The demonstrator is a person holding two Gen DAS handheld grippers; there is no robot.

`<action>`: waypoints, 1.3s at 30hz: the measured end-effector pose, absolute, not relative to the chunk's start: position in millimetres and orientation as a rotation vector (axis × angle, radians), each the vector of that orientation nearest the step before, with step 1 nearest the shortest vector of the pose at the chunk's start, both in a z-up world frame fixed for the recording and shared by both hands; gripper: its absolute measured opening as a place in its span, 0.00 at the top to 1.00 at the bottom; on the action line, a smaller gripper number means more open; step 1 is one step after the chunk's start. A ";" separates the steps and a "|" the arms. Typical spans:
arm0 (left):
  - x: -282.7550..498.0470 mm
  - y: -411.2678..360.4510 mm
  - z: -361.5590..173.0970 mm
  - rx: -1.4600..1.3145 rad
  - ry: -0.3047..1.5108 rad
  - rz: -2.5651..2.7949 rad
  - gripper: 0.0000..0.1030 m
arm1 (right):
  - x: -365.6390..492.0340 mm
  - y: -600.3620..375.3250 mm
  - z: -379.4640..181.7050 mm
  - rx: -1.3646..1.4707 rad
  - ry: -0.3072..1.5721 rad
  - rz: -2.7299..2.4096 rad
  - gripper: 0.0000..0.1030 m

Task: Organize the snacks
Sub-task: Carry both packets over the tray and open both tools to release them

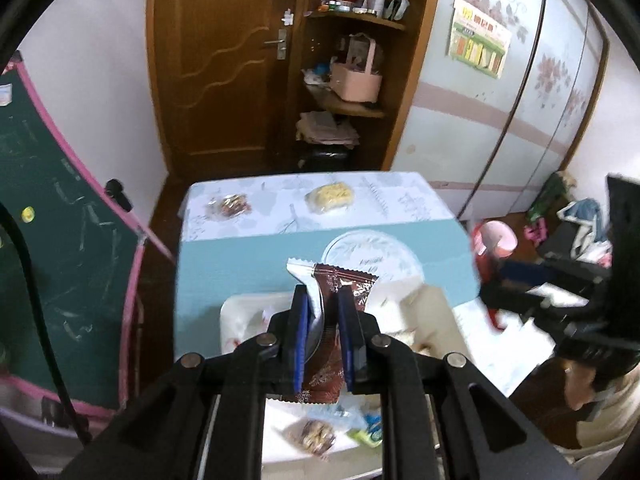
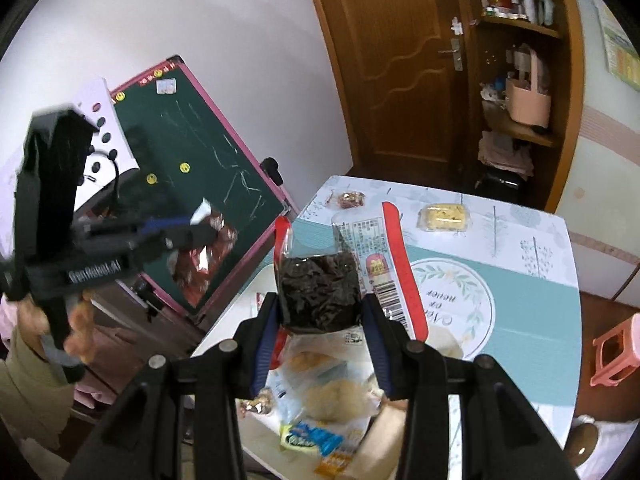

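Pinching a brown sachet (image 1: pixel 338 312) with white serrated ends, the left gripper (image 1: pixel 323 300) holds it upright above the table (image 1: pixel 240 256). The right gripper (image 2: pixel 320 308) clamps a clear bag (image 2: pixel 320 288) of dark dried pieces, red-edged with a barcode label. Below the left gripper, a white tray (image 1: pixel 240 312) is blurred and mostly hidden; its contents are hard to make out. Loose packets (image 2: pixel 312 436) lie blurred beneath the right fingers. Far across the table sit a nut packet (image 1: pixel 230 205) and a yellow pack (image 1: pixel 330 197).
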State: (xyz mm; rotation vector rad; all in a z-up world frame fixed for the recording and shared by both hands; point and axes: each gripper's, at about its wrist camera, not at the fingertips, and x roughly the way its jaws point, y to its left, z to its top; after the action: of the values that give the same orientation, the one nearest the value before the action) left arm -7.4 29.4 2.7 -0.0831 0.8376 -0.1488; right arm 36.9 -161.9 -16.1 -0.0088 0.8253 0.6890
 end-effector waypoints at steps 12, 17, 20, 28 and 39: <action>-31.7 32.9 -78.8 -0.157 0.965 -0.070 0.88 | 15.0 -174.9 -77.0 0.003 0.940 0.585 0.59; -33.9 30.6 -96.4 -0.158 1.004 -0.069 0.88 | 15.6 -178.0 -97.7 0.027 1.006 0.572 0.59; -30.0 29.8 -102.2 -0.156 1.018 -0.067 0.88 | 18.5 -178.5 -101.4 0.032 1.016 0.563 0.59; -24.7 25.8 -117.2 -0.164 1.072 -0.082 0.21 | 21.6 -171.0 -109.2 -0.008 1.059 0.534 0.56; -22.9 22.3 -127.9 -0.214 1.088 -0.091 0.06 | 23.6 -171.1 -116.9 0.016 1.091 0.529 0.43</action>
State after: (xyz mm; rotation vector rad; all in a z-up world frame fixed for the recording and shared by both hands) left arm -22.9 22.3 -127.9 -0.2139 1.0882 -0.0911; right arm 23.6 -171.1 -116.9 0.0165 1.0908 0.5293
